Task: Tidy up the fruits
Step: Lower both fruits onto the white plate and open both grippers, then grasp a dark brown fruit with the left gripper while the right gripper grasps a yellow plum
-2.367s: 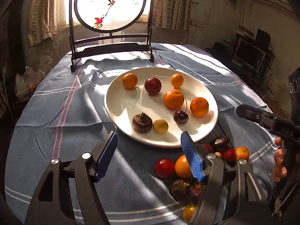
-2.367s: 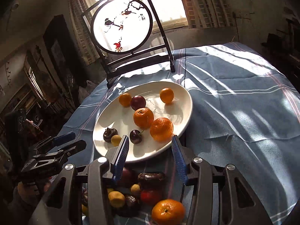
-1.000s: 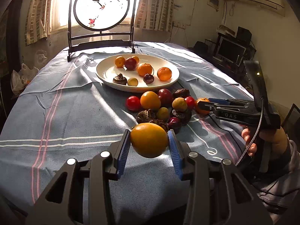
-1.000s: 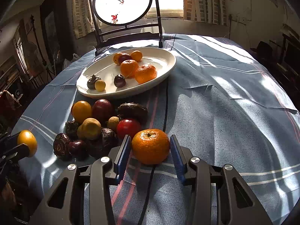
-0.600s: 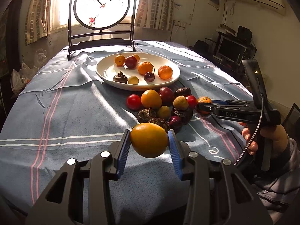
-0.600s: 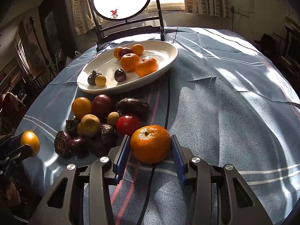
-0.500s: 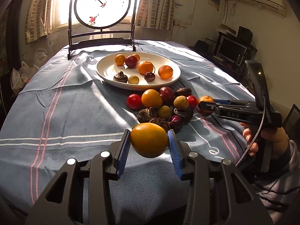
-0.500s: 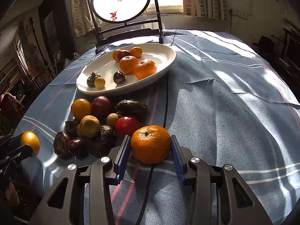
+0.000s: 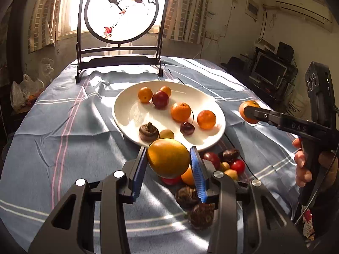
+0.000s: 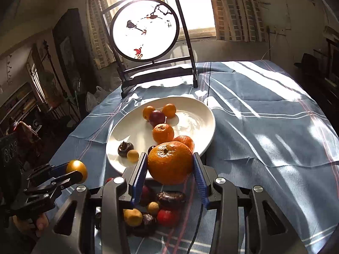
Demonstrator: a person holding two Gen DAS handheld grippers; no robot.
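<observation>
Plate mid-tabletop, loose fruit nearer me.
The plate [image 9: 211,103] sits on the tabletop [image 9: 63,127], round screen [image 9: 120,10] behind it, fruit pile [image 9: 224,163] before it.

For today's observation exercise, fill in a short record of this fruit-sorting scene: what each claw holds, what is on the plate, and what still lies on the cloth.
left claw: shut on yellow-orange fruit
right claw: shut on mandarin
white plate: oranges, a dark red fruit, a cherry, a water chestnut, a small yellow fruit
pile on cloth: mixed red, yellow and dark fruits, in front of the plate
backdrop: round painted screen at the table's far end
</observation>
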